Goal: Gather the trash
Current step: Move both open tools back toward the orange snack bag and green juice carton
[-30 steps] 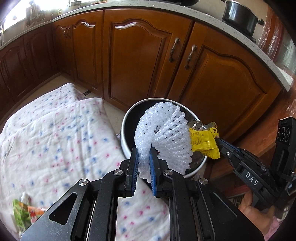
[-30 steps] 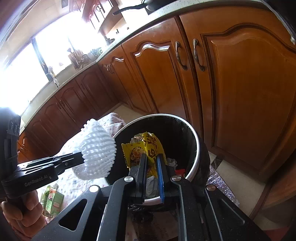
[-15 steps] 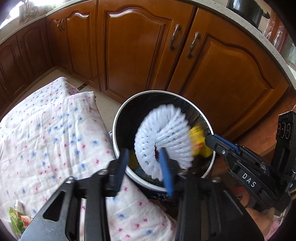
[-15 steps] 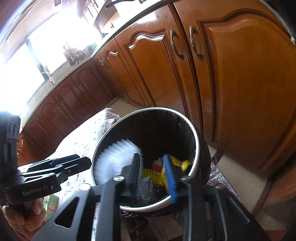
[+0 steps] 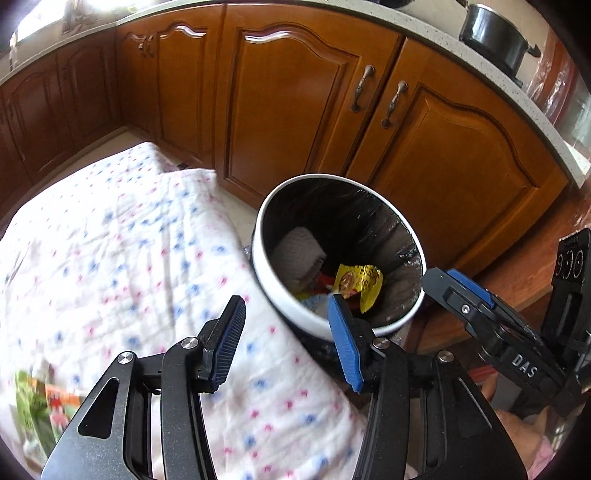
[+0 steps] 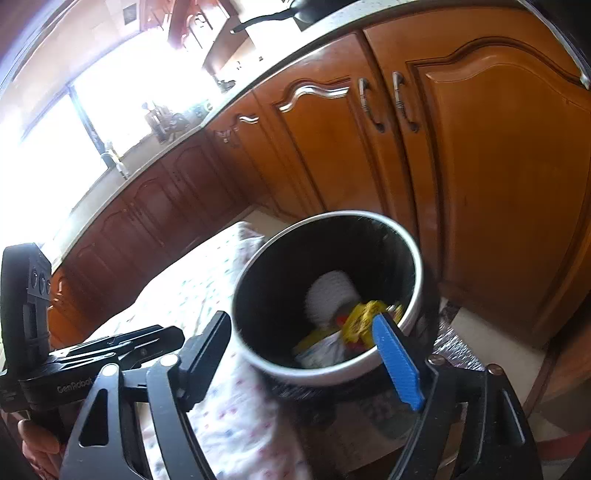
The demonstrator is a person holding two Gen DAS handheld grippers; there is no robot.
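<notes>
A round bin (image 5: 384, 325) with a white rim and black liner stands on the floor by the cabinets; it also shows in the right wrist view (image 6: 417, 280). Inside lie the white foam net (image 5: 301, 251) (image 6: 330, 295) and the yellow snack wrapper (image 5: 360, 282) (image 6: 360, 323) among other trash. My left gripper (image 5: 286, 341) is open and empty just this side of the bin's rim. My right gripper (image 6: 306, 360) is open and empty over the bin's near rim; it shows at the right of the left wrist view (image 5: 480, 306).
A white cloth with blue and pink dots (image 5: 110, 266) covers a low surface left of the bin. A green and red packet (image 5: 40, 410) lies on it at the lower left. Wooden cabinet doors (image 5: 303, 107) stand behind. A black pot (image 5: 493, 35) sits on the counter.
Both grippers opened. The foam net and the yellow wrapper dropped into the bin. Both grippers have drawn back a little from the bin's opening.
</notes>
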